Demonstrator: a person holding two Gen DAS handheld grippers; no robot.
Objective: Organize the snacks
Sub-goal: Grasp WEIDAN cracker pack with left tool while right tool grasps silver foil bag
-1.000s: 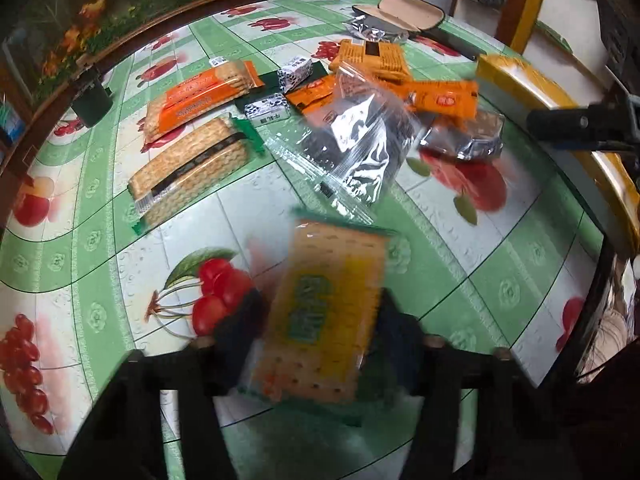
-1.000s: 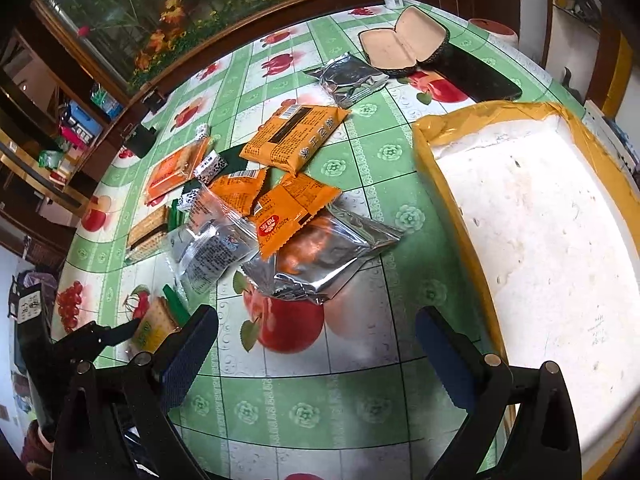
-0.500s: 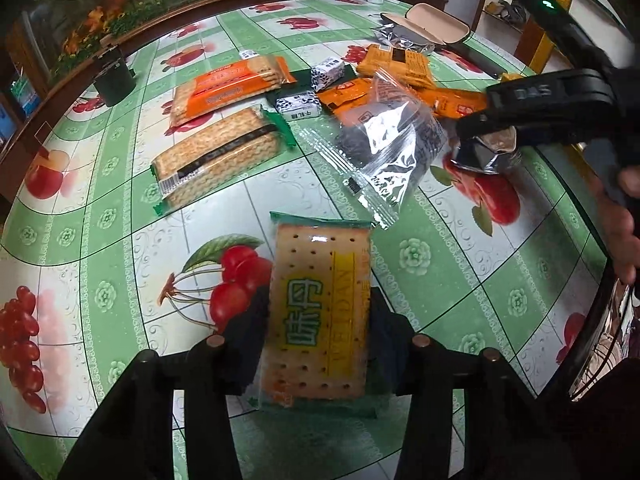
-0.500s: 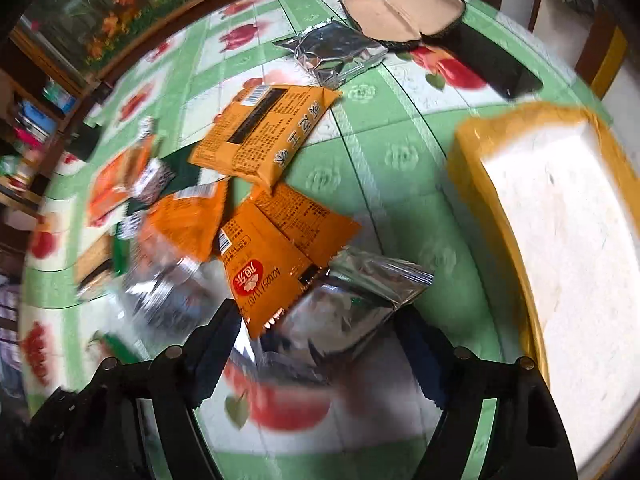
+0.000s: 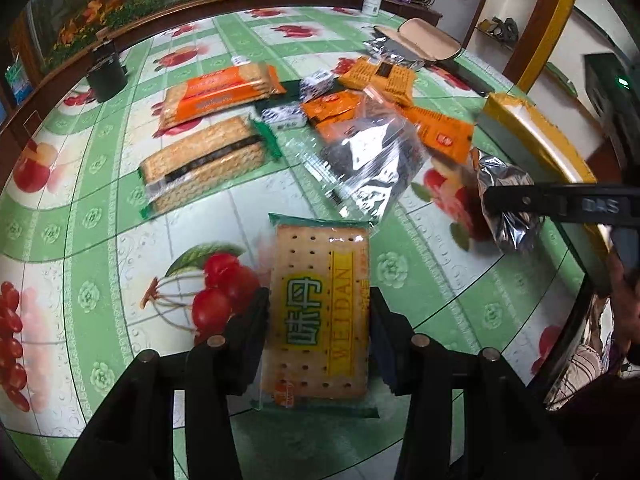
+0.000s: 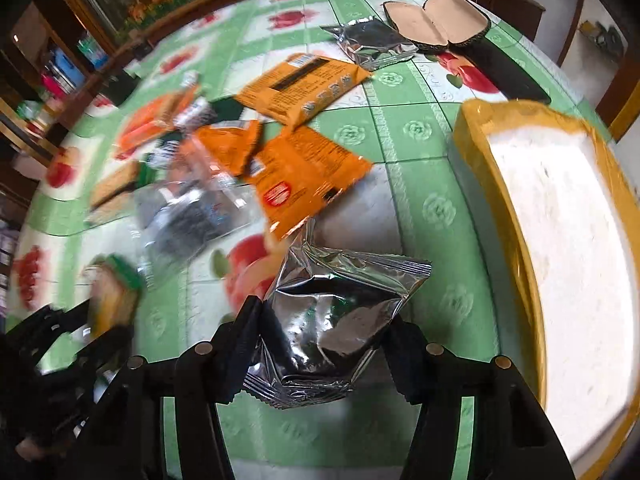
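My left gripper is shut on a yellow and green cracker pack, held lengthwise just above the green fruit-print tablecloth. My right gripper has a crumpled silver foil bag between its pads. Its jaws are closing and both pads press the bag's sides. In the left wrist view the same foil bag hangs at the right under the other gripper's black finger. Orange snack packets and a clear bag of dark snacks lie beyond.
A white box with a yellow rim stands at the right. Two long cracker packs lie at the left. An open glasses case, a black phone, another foil bag and a dark cup sit farther back.
The right gripper came down over the silver foil bag and its jaws narrowed onto it, crumpling it. The left gripper kept the cracker pack, which is now steady.
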